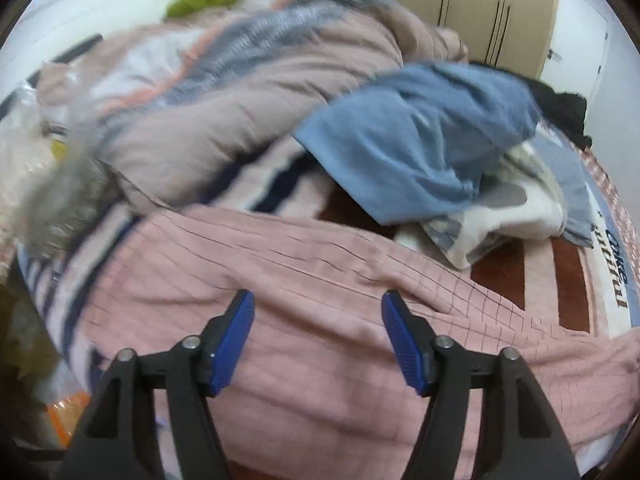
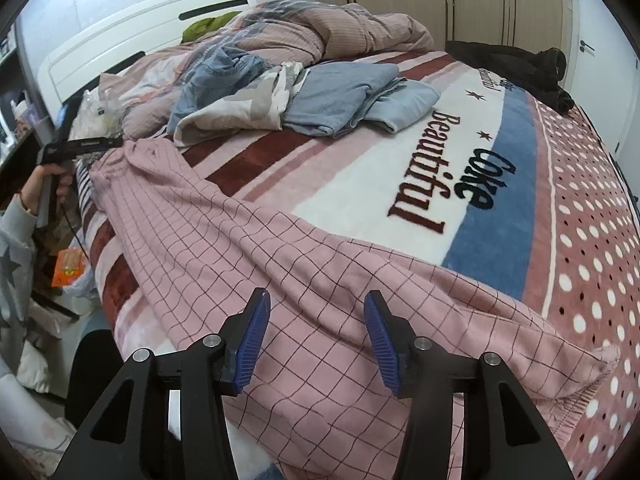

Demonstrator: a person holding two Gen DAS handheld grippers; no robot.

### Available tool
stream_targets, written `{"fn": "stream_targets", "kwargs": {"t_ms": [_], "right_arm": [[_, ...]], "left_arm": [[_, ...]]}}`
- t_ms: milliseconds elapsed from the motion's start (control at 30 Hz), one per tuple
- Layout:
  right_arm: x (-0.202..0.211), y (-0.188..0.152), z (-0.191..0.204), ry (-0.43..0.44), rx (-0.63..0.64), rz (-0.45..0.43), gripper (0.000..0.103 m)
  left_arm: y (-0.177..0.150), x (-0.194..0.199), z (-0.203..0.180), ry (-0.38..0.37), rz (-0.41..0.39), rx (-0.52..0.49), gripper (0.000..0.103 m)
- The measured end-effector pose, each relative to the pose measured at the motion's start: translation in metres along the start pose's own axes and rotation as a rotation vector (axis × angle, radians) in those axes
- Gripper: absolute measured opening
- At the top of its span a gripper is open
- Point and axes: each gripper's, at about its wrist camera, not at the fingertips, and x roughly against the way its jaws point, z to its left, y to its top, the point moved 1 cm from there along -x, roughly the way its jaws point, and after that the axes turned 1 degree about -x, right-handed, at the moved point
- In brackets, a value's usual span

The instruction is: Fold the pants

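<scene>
pants [image 2: 256,264] lie stretched along the near edge of the blanket [image 2: 500,216] | pile of clothes [image 2: 304,96] behind them, mid-bed | rumpled duvet [image 2: 320,28] behind the pile | headboard [image 2: 160,28] at far left

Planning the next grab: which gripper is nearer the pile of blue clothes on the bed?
Left. The left gripper hovers open over the pink checked pants at the end nearest the blue clothes pile; the right gripper hovers open over the pants' far end.
</scene>
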Motion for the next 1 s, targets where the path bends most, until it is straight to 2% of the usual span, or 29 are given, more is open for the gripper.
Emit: {"fn": "stream_targets", "kwargs": {"t_ms": [100,167,233,300,333,367,400,433,533,667,733,800,867,900,933,967,1000], "right_arm": [[0.0,0.0,-0.001,0.003,0.001,-0.002,0.044],[0.0,-0.002,-0.004,-0.001,-0.003,-0.003,0.044],[0.001,-0.003,-0.007,-0.002,-0.008,-0.004,0.044],[0.002,-0.005,-0.009,-0.001,-0.01,-0.003,0.044],[0.001,-0.005,-0.011,-0.002,-0.011,-0.002,0.044],[-0.001,-0.004,-0.013,-0.004,-0.012,0.0,0.044],[-0.002,-0.003,-0.014,-0.005,-0.013,0.002,0.044],[-0.004,-0.002,-0.015,-0.005,-0.015,0.003,0.044],[-0.01,0.007,-0.017,0.001,-0.009,0.001,0.044],[-0.019,0.019,-0.021,-0.029,0.025,0.006,0.044],[-0.025,0.023,-0.024,-0.035,0.029,0.022,0.044],[-0.032,0.026,-0.027,-0.044,0.032,0.04,0.044],[-0.038,0.028,-0.028,-0.039,0.036,0.055,0.045],[-0.041,0.028,-0.028,-0.034,0.039,0.064,0.047],[-0.043,0.028,-0.028,-0.03,0.042,0.072,0.055],[-0.044,0.028,-0.028,-0.028,0.045,0.075,0.059],[-0.044,0.028,-0.028,-0.027,0.046,0.073,0.059]], "left_arm": [[0.0,-0.029,-0.003,-0.034,0.099,0.074,0.063],[-0.003,-0.036,-0.003,-0.069,0.116,0.12,0.063],[-0.004,-0.036,-0.007,-0.058,0.104,0.105,0.062],[-0.004,-0.039,-0.012,-0.045,0.115,0.089,0.049],[-0.004,-0.04,-0.012,-0.045,0.12,0.09,0.033],[-0.003,-0.041,-0.013,-0.044,0.122,0.092,0.023],[-0.002,-0.042,-0.013,-0.039,0.121,0.093,0.019],[0.0,-0.043,-0.013,-0.028,0.116,0.092,0.008],[0.009,-0.042,-0.009,0.013,0.059,0.098,0.0],[0.027,-0.042,-0.004,0.082,0.008,0.11,0.0],[0.033,-0.048,-0.004,0.091,0.006,0.103,0.0],[0.036,-0.052,-0.003,0.067,0.016,0.107,0.0],[0.035,-0.054,-0.007,-0.004,0.042,0.116,0.002],[0.034,-0.056,-0.008,-0.029,0.065,0.109,0.007],[0.034,-0.057,-0.011,-0.042,0.077,0.1,0.023],[0.031,-0.053,-0.016,-0.049,0.073,0.09,0.043],[0.027,-0.047,-0.019,-0.06,0.068,0.08,0.047]]}}
